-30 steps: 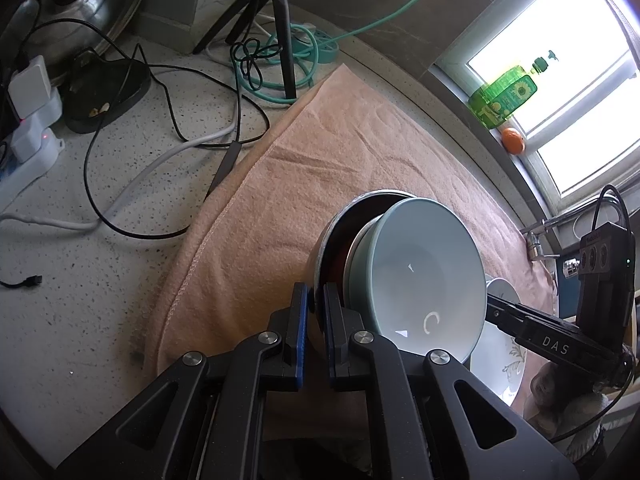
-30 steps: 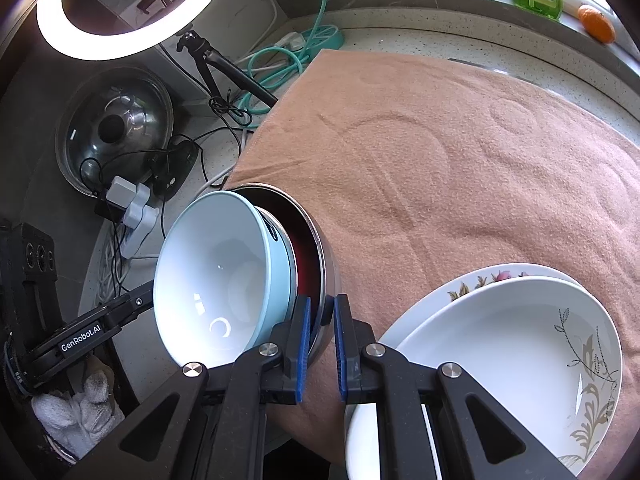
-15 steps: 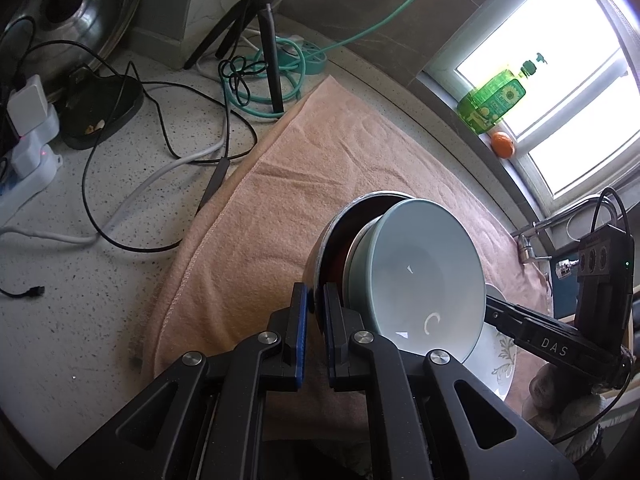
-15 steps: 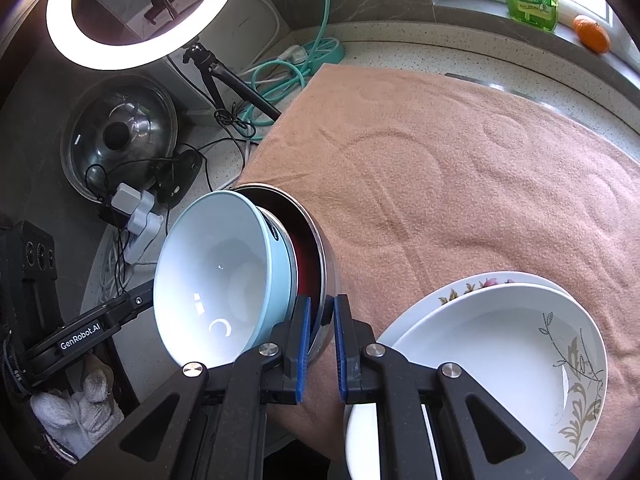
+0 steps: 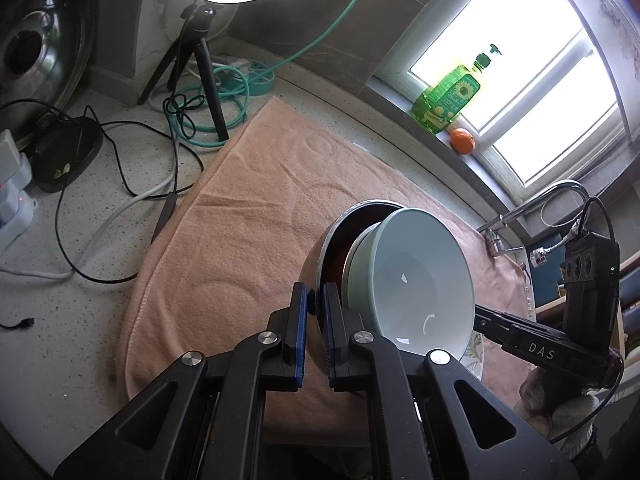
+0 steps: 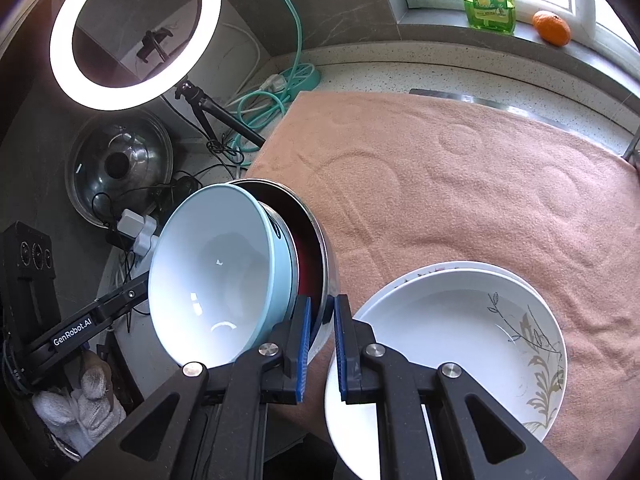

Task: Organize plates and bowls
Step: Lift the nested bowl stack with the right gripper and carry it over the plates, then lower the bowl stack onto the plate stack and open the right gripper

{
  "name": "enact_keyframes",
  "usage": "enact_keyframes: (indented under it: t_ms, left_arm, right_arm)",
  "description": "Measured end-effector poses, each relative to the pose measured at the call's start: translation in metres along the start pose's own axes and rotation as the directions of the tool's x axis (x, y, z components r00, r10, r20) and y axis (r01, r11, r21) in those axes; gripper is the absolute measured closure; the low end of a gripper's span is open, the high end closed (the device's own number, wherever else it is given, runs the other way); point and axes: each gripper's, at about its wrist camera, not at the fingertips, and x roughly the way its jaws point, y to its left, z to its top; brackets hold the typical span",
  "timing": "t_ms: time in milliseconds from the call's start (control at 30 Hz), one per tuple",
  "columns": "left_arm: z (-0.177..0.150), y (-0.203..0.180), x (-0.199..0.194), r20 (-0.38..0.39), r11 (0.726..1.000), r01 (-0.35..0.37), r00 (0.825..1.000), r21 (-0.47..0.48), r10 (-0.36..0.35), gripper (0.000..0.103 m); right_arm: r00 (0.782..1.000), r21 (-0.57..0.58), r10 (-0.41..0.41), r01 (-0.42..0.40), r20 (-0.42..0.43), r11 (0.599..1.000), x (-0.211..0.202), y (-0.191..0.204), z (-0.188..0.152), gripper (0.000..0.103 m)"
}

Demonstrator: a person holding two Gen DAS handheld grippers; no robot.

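Note:
A steel bowl with a dark red inside (image 5: 340, 236) (image 6: 316, 236) holds a light blue bowl (image 5: 416, 280) (image 6: 216, 272) nested in it. Both are lifted and tilted above the pink towel (image 5: 256, 208) (image 6: 460, 176). My left gripper (image 5: 316, 308) is shut on the steel bowl's rim on one side. My right gripper (image 6: 320, 316) is shut on the rim on the opposite side. Two stacked white plates with a leaf pattern (image 6: 460, 344) lie on the towel under my right gripper; their edge shows in the left wrist view (image 5: 476, 354).
A ring light on a tripod (image 6: 132, 32), a pot lid (image 6: 120, 164), power strips and cables (image 5: 120, 152) crowd the counter left of the towel. A green soap bottle (image 5: 452, 96) and an orange (image 5: 462, 141) sit on the windowsill. A faucet (image 5: 532, 208) stands at the far right.
Both grippers have risen with the nested bowls; the towel and plates look farther below. The grip on the rim is unchanged.

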Motion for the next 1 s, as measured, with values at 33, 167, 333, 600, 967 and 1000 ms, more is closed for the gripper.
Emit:
enact_keyframes:
  t_ms: [33, 167, 333, 600, 967, 1000]
  left_arm:
    - [0.001, -0.004, 0.0, 0.0, 1.0, 0.006, 1.0, 0.007, -0.006, 0.097]
    - [0.002, -0.02, 0.001, -0.001, 0.999, 0.029, 1.0, 0.041, -0.029, 0.097]
    - [0.001, -0.039, 0.003, -0.01, 0.995, 0.063, 0.998, 0.083, -0.063, 0.097]
    - [-0.004, -0.07, 0.017, -0.052, 0.983, 0.114, 0.993, 0.141, -0.107, 0.097]
    - [-0.022, -0.101, 0.042, -0.144, 0.969, 0.163, 0.98, 0.187, -0.137, 0.097]
    - [-0.023, -0.104, 0.044, -0.151, 0.968, 0.164, 0.979, 0.192, -0.136, 0.097]
  right_arm:
    - [1.0, 0.005, -0.004, 0.004, 0.006, 1.0, -0.004, -0.002, -0.001, 0.093]
    - [0.999, 0.036, -0.015, 0.014, 0.029, 0.999, -0.021, -0.013, -0.006, 0.092]
    - [0.998, 0.068, -0.038, 0.034, 0.059, 0.997, -0.041, -0.026, -0.013, 0.092]
    - [0.993, 0.131, -0.085, 0.074, 0.082, 0.989, -0.065, -0.053, -0.03, 0.092]
    - [0.984, 0.214, -0.15, 0.127, 0.094, 0.968, -0.09, -0.086, -0.055, 0.092]
    - [0.984, 0.22, -0.154, 0.131, 0.094, 0.967, -0.091, -0.088, -0.058, 0.092]
